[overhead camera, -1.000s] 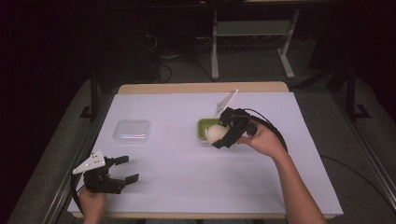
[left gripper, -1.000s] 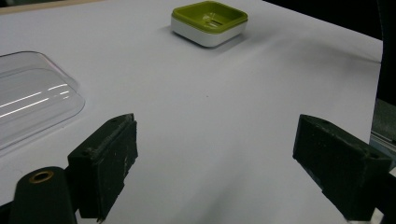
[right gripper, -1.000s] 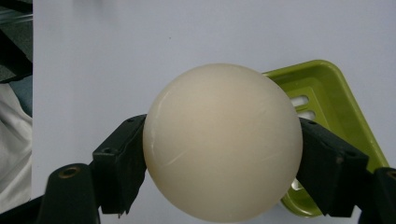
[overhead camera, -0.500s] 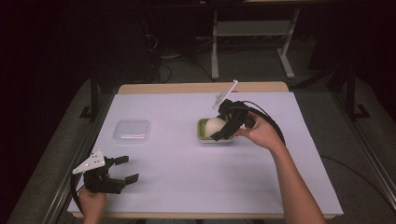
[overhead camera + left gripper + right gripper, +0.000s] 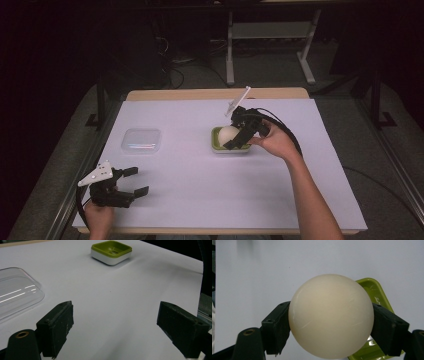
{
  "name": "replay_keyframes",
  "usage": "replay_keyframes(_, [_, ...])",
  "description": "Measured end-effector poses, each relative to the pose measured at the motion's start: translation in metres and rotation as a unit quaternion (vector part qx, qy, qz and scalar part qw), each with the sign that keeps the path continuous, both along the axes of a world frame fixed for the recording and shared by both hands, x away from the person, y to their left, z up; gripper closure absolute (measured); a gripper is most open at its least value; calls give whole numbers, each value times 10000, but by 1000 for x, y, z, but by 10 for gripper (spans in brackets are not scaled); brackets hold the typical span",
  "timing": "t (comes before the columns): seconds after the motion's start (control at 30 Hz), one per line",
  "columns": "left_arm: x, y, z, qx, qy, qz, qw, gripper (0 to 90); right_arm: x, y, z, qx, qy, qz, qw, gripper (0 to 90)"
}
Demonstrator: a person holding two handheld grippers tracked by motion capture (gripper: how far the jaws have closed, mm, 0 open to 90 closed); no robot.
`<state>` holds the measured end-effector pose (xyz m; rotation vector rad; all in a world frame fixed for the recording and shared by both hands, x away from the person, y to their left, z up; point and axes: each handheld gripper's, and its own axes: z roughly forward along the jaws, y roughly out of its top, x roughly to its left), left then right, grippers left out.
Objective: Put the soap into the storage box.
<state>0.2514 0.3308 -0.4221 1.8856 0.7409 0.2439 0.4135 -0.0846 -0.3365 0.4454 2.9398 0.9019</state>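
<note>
A dark room with cables and a metal stand lies beyond the table [image 5: 165, 120], which is covered in white paper. At the near left, the left gripper [image 5: 131, 182] rests idle with its jaws wide apart and nothing between them. Farther in lies a clear plastic lid [image 5: 141, 140]. Right of centre, the right gripper [image 5: 237, 134] has its jaws closed on a cream ball [image 5: 331, 315], held just over the green dish [image 5: 217, 145]. The ball looks smooth, hard and probably light, so likely slippery; the jaws grip it across its widest part, which seems the safest hold, since a grip off the middle could squeeze it out.
</note>
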Motion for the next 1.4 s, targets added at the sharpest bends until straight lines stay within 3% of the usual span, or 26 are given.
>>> replay_keyframes(1.4, [0, -1, 0, -7, 8, -3, 10000, 132, 26, -2, -22, -43, 151, -334, 9993, 227])
